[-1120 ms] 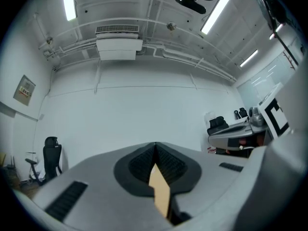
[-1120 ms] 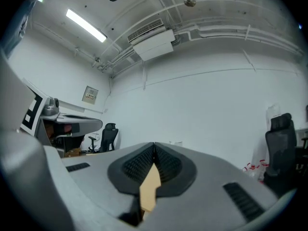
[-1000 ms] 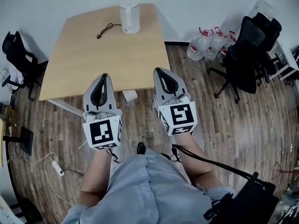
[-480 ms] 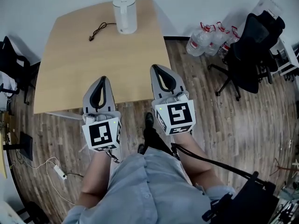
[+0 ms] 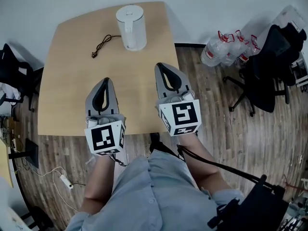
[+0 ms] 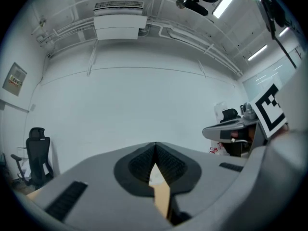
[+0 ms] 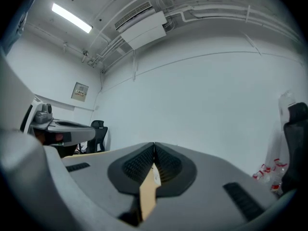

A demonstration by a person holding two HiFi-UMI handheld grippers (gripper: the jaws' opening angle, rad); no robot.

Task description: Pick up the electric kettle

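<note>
In the head view, the white electric kettle (image 5: 131, 27) stands upright near the far edge of the wooden table (image 5: 67, 95), with a loose black cable (image 5: 102, 41) lying just to its left. The left gripper (image 5: 104, 80) and right gripper (image 5: 161, 66) hover side by side over the near half of the table and point toward the far edge, both well short of the kettle. The right one sits closer to its line. The step in hand looks like the approach, and it would go best if the nearer gripper spread its jaws before arriving and came in level at the kettle's handle side, keeping clear of the cable. In the left gripper view, the ribbed pads meet at the tips with nothing held, and only a thin strip of tabletop shows below them. The right gripper view shows the same, pads pressed together and empty. Neither gripper view shows the kettle clearly, so aiming should rely on the overhead picture
</note>
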